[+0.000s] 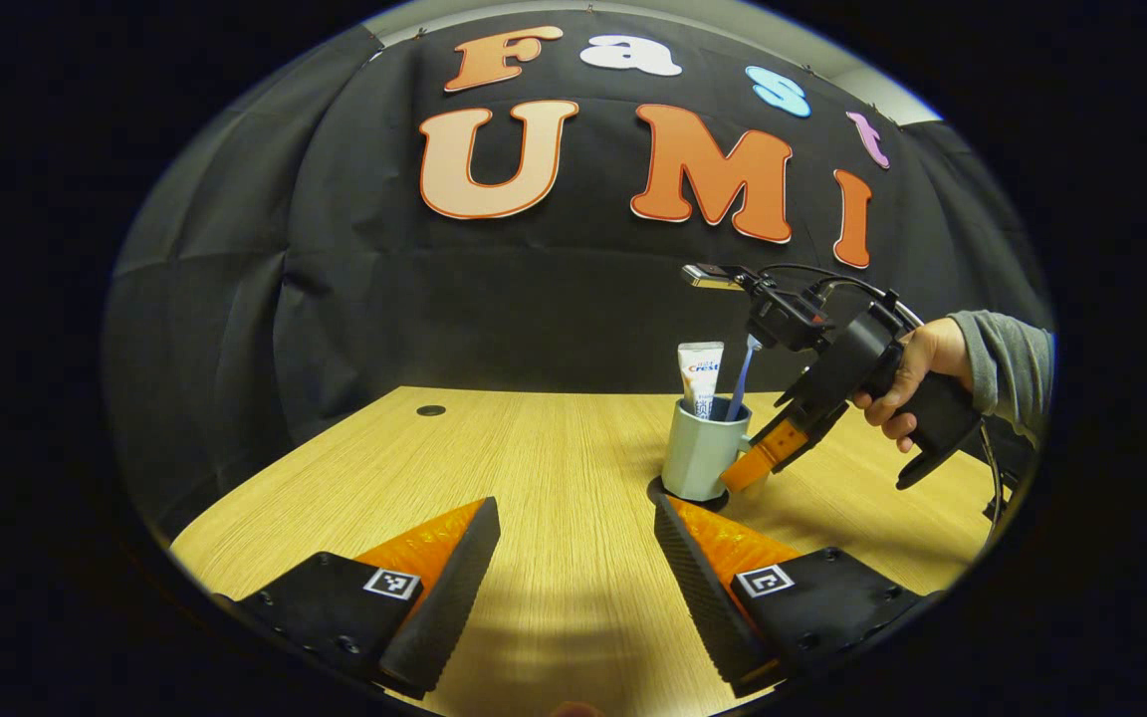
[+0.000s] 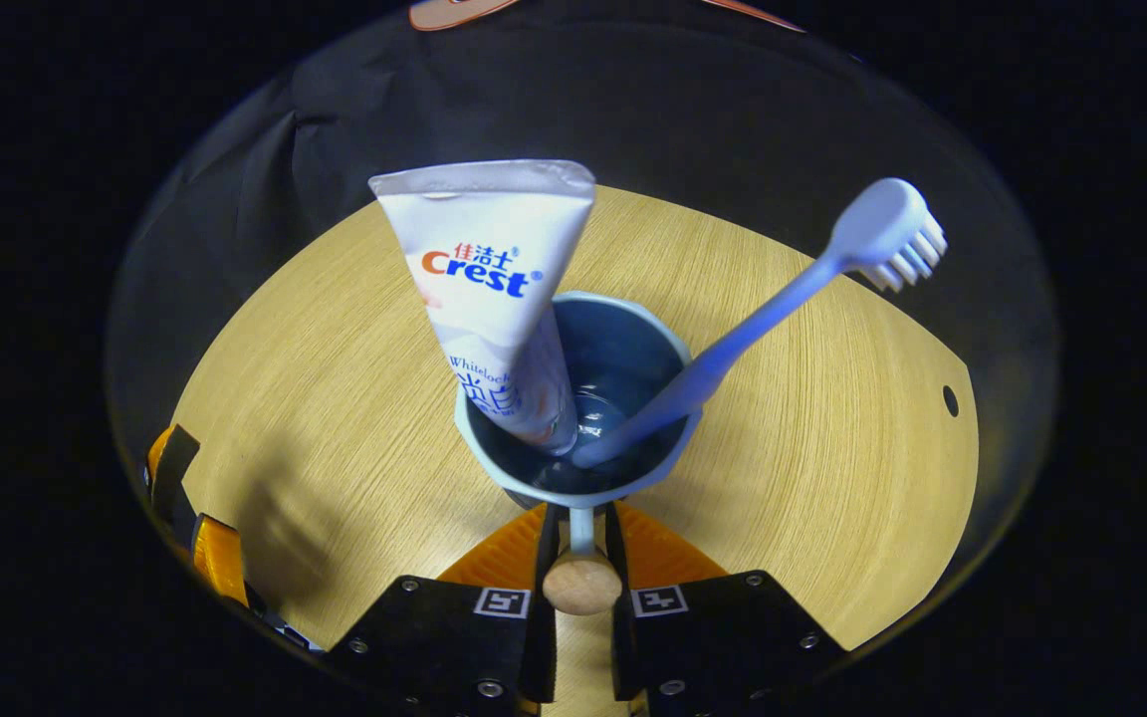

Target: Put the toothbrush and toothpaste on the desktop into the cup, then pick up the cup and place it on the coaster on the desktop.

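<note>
Right gripper view: toothpaste point(image 2: 489, 299) and toothbrush point(image 2: 733, 344) loaded in cup point(image 2: 573, 478); right gripper point(image 2: 578, 558) clenched on cup handle. Cup seated on coaster point(image 1: 655, 489). Left gripper point(image 1: 573, 558) spread, idle. Remaining: release.

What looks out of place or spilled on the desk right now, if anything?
Nothing stands out. The cup stands upright on the dark coaster, with the toothpaste and toothbrush leaning inside it. The right gripper is closed on the cup's handle. No spill shows on the desk.
</note>
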Demonstrator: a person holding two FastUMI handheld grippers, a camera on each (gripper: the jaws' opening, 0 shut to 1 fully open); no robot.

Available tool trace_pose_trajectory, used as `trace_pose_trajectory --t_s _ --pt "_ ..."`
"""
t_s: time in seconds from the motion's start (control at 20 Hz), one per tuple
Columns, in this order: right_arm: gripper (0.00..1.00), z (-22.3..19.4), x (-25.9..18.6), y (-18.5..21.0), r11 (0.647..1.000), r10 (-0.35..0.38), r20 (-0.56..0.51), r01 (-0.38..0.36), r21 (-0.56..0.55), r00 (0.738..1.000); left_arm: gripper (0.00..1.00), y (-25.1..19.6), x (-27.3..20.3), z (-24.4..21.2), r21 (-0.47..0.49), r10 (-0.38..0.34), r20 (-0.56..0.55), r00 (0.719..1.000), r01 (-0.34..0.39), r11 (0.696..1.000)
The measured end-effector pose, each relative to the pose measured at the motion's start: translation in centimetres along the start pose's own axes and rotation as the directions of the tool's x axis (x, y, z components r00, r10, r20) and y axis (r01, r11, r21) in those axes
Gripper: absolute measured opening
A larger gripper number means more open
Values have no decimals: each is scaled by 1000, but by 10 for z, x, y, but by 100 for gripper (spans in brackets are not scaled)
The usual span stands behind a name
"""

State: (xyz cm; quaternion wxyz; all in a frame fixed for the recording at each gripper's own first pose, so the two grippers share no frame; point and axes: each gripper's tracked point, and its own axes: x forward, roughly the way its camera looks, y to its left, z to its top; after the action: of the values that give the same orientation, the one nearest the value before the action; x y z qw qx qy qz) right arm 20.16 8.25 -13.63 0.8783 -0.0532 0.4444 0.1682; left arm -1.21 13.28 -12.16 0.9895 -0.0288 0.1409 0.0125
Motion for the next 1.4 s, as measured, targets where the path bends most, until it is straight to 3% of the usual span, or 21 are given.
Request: trace_pose_trajectory --t_s 0.15,0.35,0.55,0.65,0.75,0.85,1.1,1.4 --pt "24 -3 -2 -3 1000 0 -35 -1 -8 999 99 -1 -1 -2 -6 -1 -12 1000 1 1000" --pt "25 5 -5 -3 1000 17 32 -17 -2 999 99 -1 0 -5 -1 0 -18 1000 0 1000" --pt "51 14 -6 -9 999 34 154 -33 -14 988 100 -5 -1 1 19 -2 -8 1000 2 1000" --pt "55 20 -26 -14 999 48 218 -44 -21 975 99 -12 -2 8 32 -6 4 1000 6 999" --pt "67 23 -45 -16 999 52 284 -45 -30 957 99 -25 5 23 43 -8 20 1000 7 999" --pt "72 23 -56 -20 998 57 341 -50 -30 938 99 -33 7 36 52 -12 34 999 10 999" --pt "81 15 -99 -42 999 46 470 -42 -19 882 99 -57 5 57 78 -24 74 997 18 997" --pt "87 2 -141 -74 1000 -24 617 8 29 786 99 -90 0 82 104 -47 133 990 34 994"
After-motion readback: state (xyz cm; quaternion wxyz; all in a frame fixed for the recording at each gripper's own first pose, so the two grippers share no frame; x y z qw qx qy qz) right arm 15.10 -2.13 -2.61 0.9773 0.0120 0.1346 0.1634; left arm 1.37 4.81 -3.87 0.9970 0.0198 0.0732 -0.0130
